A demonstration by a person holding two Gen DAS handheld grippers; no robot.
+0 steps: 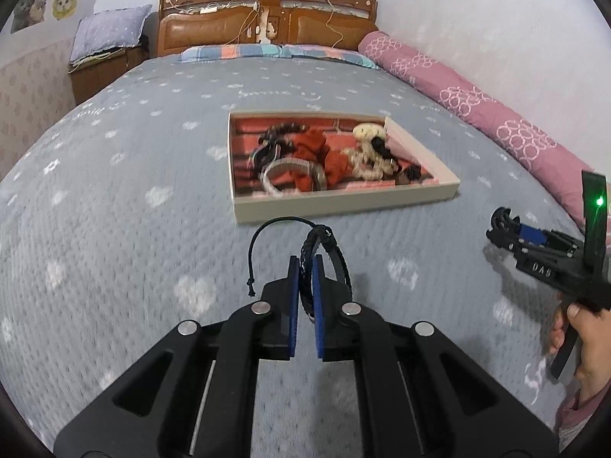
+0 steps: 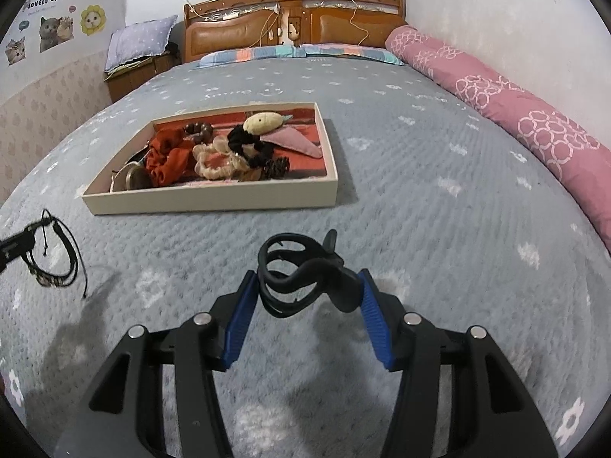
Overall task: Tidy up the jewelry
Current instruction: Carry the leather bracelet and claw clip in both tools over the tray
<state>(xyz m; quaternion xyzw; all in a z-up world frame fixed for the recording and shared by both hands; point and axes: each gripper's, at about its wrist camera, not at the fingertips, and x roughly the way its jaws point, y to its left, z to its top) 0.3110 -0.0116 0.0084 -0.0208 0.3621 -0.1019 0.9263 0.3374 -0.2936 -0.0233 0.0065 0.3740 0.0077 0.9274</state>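
My left gripper (image 1: 305, 263) is shut on a black braided cord bracelet (image 1: 326, 255) and holds it above the bedspread, short of the cream tray (image 1: 343, 200). My right gripper (image 2: 305, 278) is shut on a black claw hair clip (image 2: 301, 271), held above the bed in front of the tray (image 2: 214, 202). The tray holds an orange scrunchie (image 2: 168, 160), a cream scrunchie (image 2: 214, 160), a black scrunchie (image 2: 248, 145), brown beads (image 2: 198, 129) and other pieces. The right gripper also shows at the right of the left wrist view (image 1: 500, 225), the left one with the bracelet at the left of the right wrist view (image 2: 42, 229).
The tray lies on a grey heart-patterned bedspread (image 1: 133, 198). A pink rolled quilt (image 2: 496, 95) runs along the right wall. A wooden headboard (image 2: 294, 15) and striped pillows (image 2: 298, 53) are at the far end. A bedside cabinet (image 2: 133, 76) stands far left.
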